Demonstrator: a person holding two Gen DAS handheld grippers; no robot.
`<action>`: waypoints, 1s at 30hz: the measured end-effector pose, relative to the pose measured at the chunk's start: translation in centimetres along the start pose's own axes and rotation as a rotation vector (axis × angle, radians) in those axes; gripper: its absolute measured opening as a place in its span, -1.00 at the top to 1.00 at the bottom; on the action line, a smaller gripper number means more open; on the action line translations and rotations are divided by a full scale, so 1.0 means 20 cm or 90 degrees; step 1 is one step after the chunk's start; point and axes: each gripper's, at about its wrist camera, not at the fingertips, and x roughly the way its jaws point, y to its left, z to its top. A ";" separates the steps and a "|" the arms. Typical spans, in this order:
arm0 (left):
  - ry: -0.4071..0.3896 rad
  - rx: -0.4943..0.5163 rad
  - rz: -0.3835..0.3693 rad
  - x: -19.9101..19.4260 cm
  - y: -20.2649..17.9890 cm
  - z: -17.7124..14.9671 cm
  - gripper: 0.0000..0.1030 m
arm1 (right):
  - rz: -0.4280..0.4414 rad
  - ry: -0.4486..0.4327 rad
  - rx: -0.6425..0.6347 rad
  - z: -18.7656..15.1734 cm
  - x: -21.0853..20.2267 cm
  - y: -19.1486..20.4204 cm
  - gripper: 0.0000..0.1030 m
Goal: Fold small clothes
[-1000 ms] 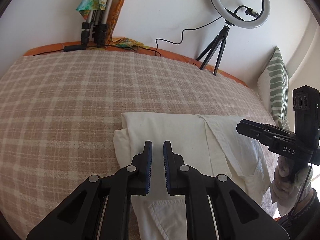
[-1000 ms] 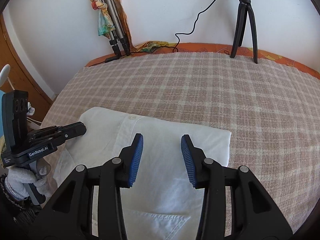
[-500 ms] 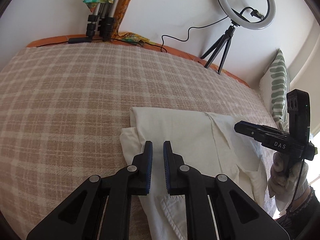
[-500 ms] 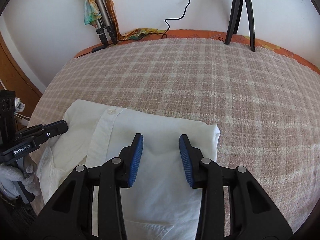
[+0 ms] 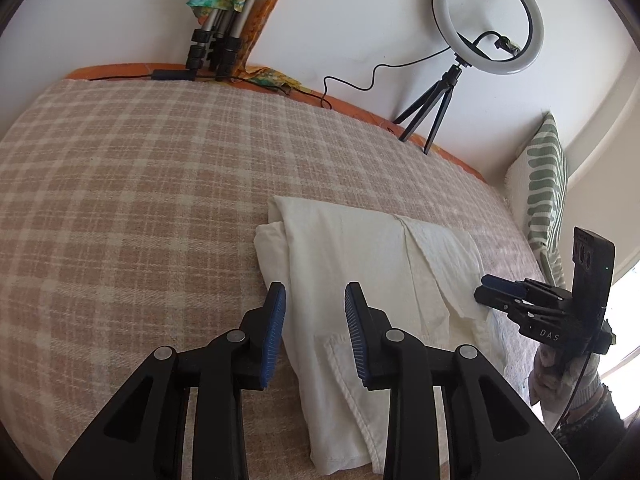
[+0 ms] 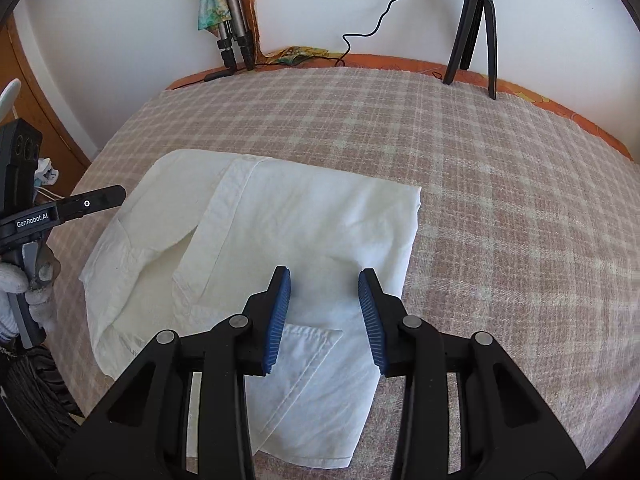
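Item under inspection: 1 white shirt [image 6: 288,232], lying partly folded on the checked bedspread [image 6: 500,184]. It sits directly beneath and ahead of the right claw [image 6: 324,312], and beneath and to the right of the left claw [image 5: 314,332], whose left pad hangs over bare bedspread beside the shirt's edge.

Claw condition: the left claw's jaws have just been opening and now stand apart, with nothing between the pads. The right claw's jaws also stand apart above the cloth, gripping nothing.

Handling assessment: the shirt appears to be thin woven cotton, light and limp. It will likely sag and drape when lifted and hold no shape of its own. Stacked layers may slide or separate if only the top ply is pinched. No fragility concern is noted.

Recommended hold: a doubled edge or corner, for instance the folded corner ahead and to the right of the right claw, taking all layers together. The 2 claws should be spaced along 1 edge.
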 end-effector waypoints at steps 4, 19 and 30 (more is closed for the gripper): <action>0.032 0.045 0.042 0.06 -0.01 -0.07 0.43 | 0.000 0.017 0.011 -0.06 0.02 -0.02 0.27; 0.021 -0.167 -0.083 -0.02 0.24 -0.05 -0.10 | 0.134 0.004 0.187 -0.17 -0.13 -0.27 -0.12; 0.035 -0.246 -0.155 0.04 0.27 -0.07 -0.10 | 0.263 0.024 0.343 -0.30 0.00 -0.47 -0.13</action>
